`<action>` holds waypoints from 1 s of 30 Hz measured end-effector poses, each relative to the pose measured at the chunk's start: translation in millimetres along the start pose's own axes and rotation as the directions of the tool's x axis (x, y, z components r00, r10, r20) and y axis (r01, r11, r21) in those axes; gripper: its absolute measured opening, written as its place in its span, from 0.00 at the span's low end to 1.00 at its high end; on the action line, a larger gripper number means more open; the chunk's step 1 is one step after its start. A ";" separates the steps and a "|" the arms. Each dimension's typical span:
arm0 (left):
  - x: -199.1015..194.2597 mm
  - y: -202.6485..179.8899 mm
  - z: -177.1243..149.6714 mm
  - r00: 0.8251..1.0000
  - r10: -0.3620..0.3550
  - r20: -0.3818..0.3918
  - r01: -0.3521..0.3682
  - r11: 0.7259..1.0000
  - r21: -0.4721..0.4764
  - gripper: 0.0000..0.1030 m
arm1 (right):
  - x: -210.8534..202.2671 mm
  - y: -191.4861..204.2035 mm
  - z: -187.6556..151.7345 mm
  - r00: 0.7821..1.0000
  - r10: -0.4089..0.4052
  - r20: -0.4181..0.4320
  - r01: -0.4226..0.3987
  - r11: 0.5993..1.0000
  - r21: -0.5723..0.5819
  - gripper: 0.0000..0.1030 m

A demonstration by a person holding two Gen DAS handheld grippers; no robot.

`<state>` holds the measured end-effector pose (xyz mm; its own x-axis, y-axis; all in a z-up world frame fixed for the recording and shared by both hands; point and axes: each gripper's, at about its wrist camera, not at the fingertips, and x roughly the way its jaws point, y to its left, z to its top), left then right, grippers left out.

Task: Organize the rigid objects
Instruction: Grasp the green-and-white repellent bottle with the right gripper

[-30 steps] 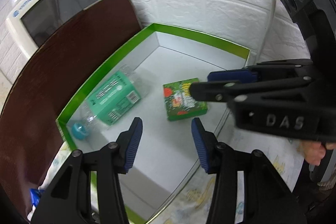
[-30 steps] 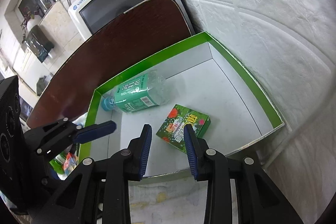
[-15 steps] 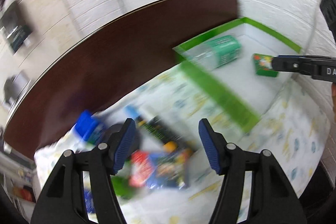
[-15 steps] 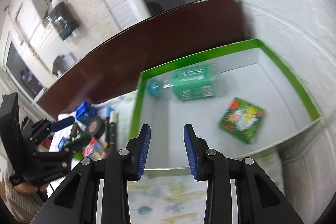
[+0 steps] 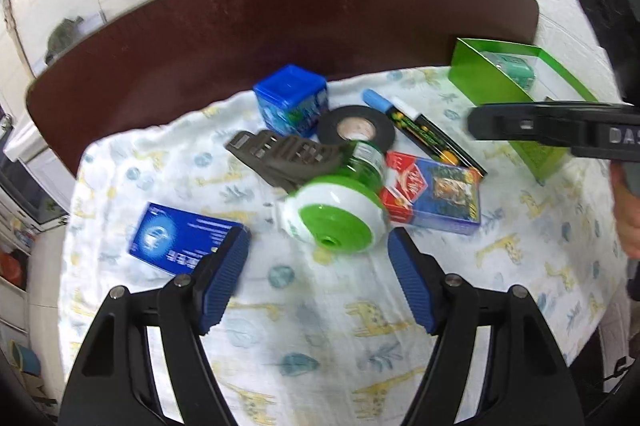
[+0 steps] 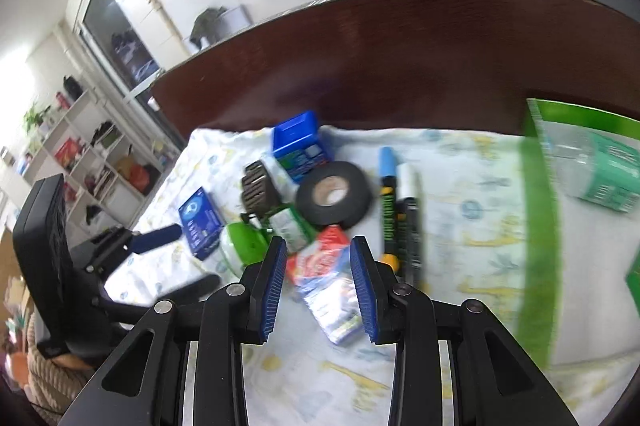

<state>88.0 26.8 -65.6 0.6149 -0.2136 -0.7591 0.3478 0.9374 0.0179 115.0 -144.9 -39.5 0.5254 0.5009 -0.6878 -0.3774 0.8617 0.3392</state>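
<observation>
Left wrist view: the left gripper (image 5: 318,268) is opening, jaws empty, above the green-capped bottle (image 5: 340,214) on the cloth (image 5: 280,326); bare cloth lies below.

Right wrist view: the right gripper (image 6: 319,278) stands partly spread, empty, over the red-blue packet (image 6: 326,278); the green box (image 6: 540,226) edges the right.

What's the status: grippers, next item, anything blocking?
Left gripper empty, jaws opening, lined up on green-white jar. Right gripper open, empty, over red-blue box. Jar crowded by box and grey holder; bottle in green bin.

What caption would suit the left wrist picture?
Opening left hand-held gripper hovers empty over a green-and-white bottle among clutter on a patterned cloth.
</observation>
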 end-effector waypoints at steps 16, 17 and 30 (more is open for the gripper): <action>29.6 8.8 4.8 0.995 -0.102 0.002 0.102 0.993 -0.064 0.61 | 67.7 19.0 19.7 0.987 0.097 -0.125 -0.105 0.993 -0.060 0.58; 30.4 9.3 5.6 0.995 -0.100 0.002 0.100 0.993 -0.058 0.61 | 71.7 18.2 20.0 0.986 0.099 -0.133 -0.107 0.993 -0.057 0.58; 30.0 33.7 -14.3 0.994 -0.092 -0.055 0.086 0.990 -0.111 0.56 | 70.1 41.0 -4.0 0.967 0.165 -0.196 -0.175 0.984 -0.034 0.44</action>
<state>108.1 55.9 -97.1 0.5402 -0.2836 -0.7923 0.3185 0.9404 -0.1195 133.3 -74.8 -76.4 0.2957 0.6107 -0.7346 -0.4893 0.7573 0.4326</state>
